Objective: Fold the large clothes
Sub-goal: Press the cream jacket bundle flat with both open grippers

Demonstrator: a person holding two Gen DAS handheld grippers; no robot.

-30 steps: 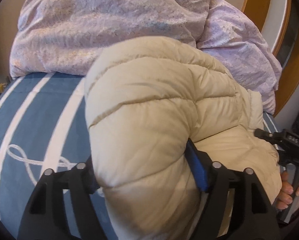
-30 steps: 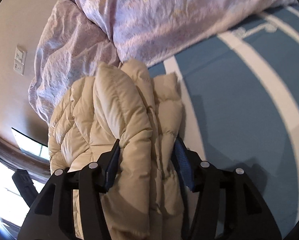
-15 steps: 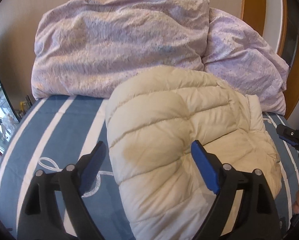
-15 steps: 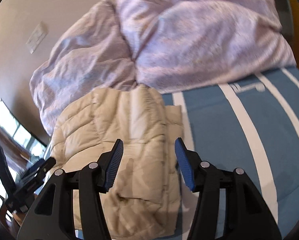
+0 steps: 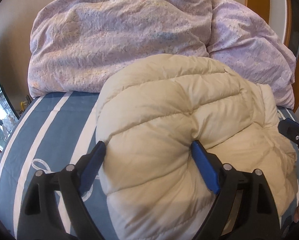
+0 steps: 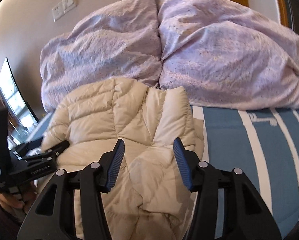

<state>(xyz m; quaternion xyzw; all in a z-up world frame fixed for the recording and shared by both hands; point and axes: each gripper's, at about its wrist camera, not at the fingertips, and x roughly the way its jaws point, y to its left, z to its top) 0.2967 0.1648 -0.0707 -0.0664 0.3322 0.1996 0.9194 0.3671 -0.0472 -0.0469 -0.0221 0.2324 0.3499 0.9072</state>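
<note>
A cream puffer jacket (image 5: 169, 120) lies folded in a thick bundle on the blue striped bed cover (image 5: 55, 132). My left gripper (image 5: 149, 150) is open, its blue pads on either side of the jacket's near puffy edge, touching the fabric. My right gripper (image 6: 148, 148) is open and hovers just above the jacket (image 6: 117, 116), nothing between its pads. The left gripper also shows at the left of the right wrist view (image 6: 55, 150), against the jacket's side. The right gripper's tip shows at the right edge of the left wrist view (image 5: 293, 132).
A bulky lilac duvet (image 5: 119, 36) is piled against the wall behind the jacket, also in the right wrist view (image 6: 209, 50). A wall switch plate (image 6: 64, 6) is above it. A window (image 6: 11, 92) is at the left. The blue cover (image 6: 249, 150) stretches to the right.
Both grippers have let go of the jacket and opened. The jacket has dropped onto the bed. The right gripper has drawn back and levelled out; the left has stayed at the jacket's near edge.
</note>
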